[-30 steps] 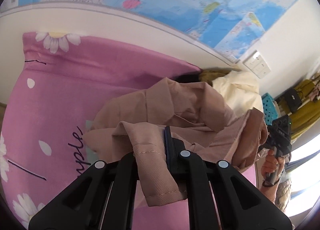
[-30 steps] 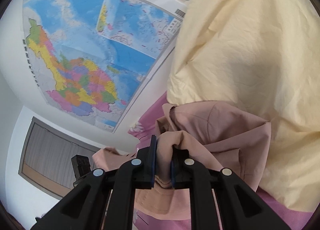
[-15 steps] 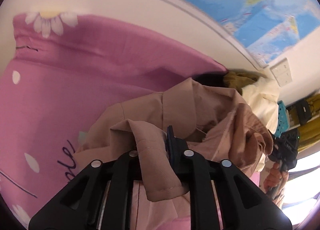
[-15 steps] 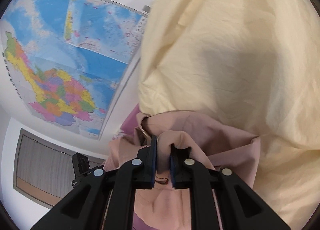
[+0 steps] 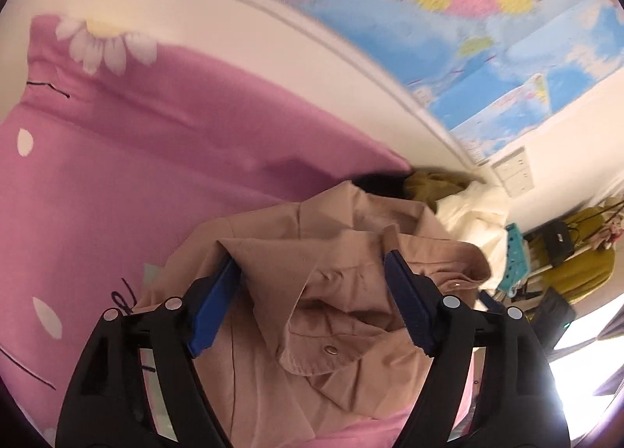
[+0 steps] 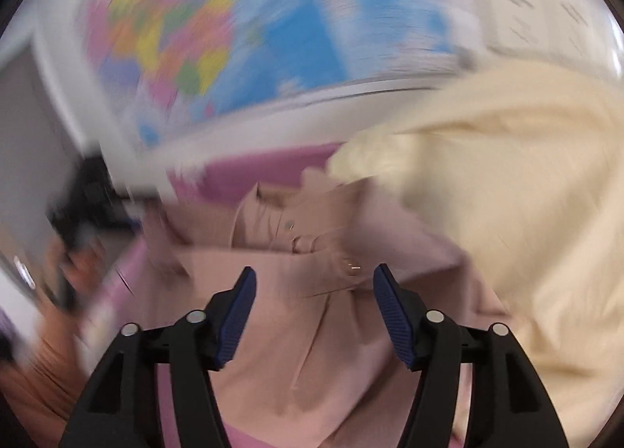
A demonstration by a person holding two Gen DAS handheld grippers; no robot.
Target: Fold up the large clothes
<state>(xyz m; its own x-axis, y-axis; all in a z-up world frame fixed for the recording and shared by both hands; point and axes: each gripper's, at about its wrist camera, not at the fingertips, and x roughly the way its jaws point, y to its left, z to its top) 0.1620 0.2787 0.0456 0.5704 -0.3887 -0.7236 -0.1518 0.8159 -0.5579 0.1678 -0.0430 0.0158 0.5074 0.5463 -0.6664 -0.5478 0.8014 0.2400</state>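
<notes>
The tan garment (image 5: 312, 292) is seen crumpled in a heap on the pink bedsheet (image 5: 117, 175), with a snap button facing up. In the left wrist view, the left gripper (image 5: 312, 272) is spread wide, a fold of the garment lying between its blue pads (image 5: 210, 303) but not clamped. In the right wrist view, heavily blurred, the right gripper (image 6: 314, 284) is likewise spread wide above the garment (image 6: 312, 331), nothing being held. A cream cloth (image 6: 507, 214) is shown touching the garment's far side. Only the left view resolves the wall map (image 5: 468, 19), a wall socket (image 5: 513, 175) and hanging yellow clothes (image 5: 585, 253).
</notes>
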